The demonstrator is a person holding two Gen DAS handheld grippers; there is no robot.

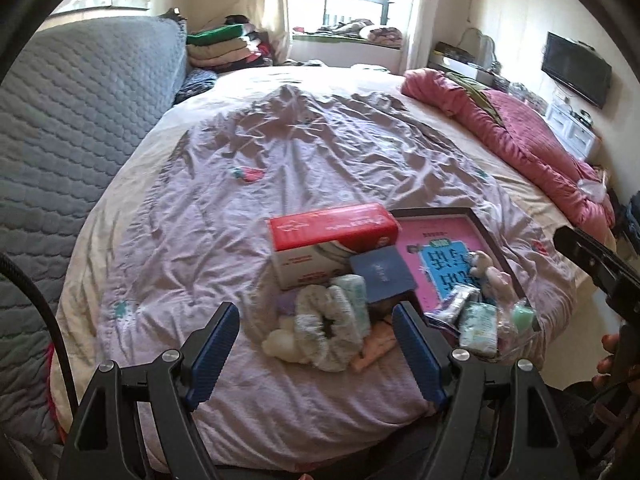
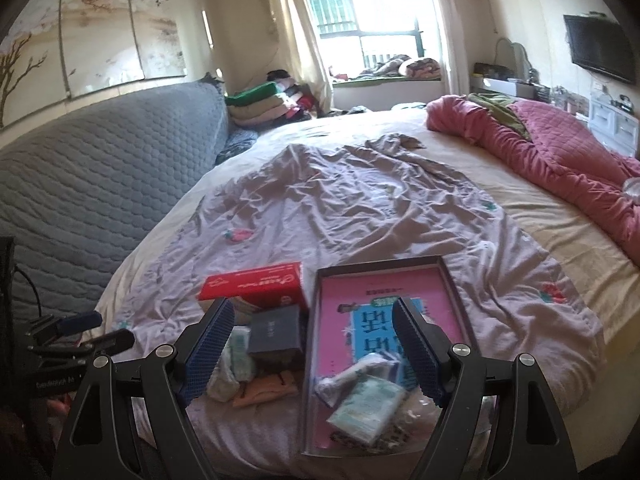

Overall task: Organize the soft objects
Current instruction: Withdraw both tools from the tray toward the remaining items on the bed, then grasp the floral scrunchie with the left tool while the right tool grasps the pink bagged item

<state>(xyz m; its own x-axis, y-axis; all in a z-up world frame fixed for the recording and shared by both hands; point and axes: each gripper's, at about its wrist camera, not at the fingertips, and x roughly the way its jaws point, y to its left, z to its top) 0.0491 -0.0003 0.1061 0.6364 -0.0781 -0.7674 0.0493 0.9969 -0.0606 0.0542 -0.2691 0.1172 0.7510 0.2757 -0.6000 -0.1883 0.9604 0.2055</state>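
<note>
The left gripper hangs wide and empty above a fluffy white scrunchie; the right gripper gapes empty over the shallow dark-rimmed tray of soft packets. Beyond, wrinkled lilac bedsheet lies open to the bed's edges.

A fluffy cream-and-green scrunchie lies low in the frame's centre beside a white plush bit and an orange cloth, while tissue packs rest in the dark-rimmed tray at lower right.
</note>
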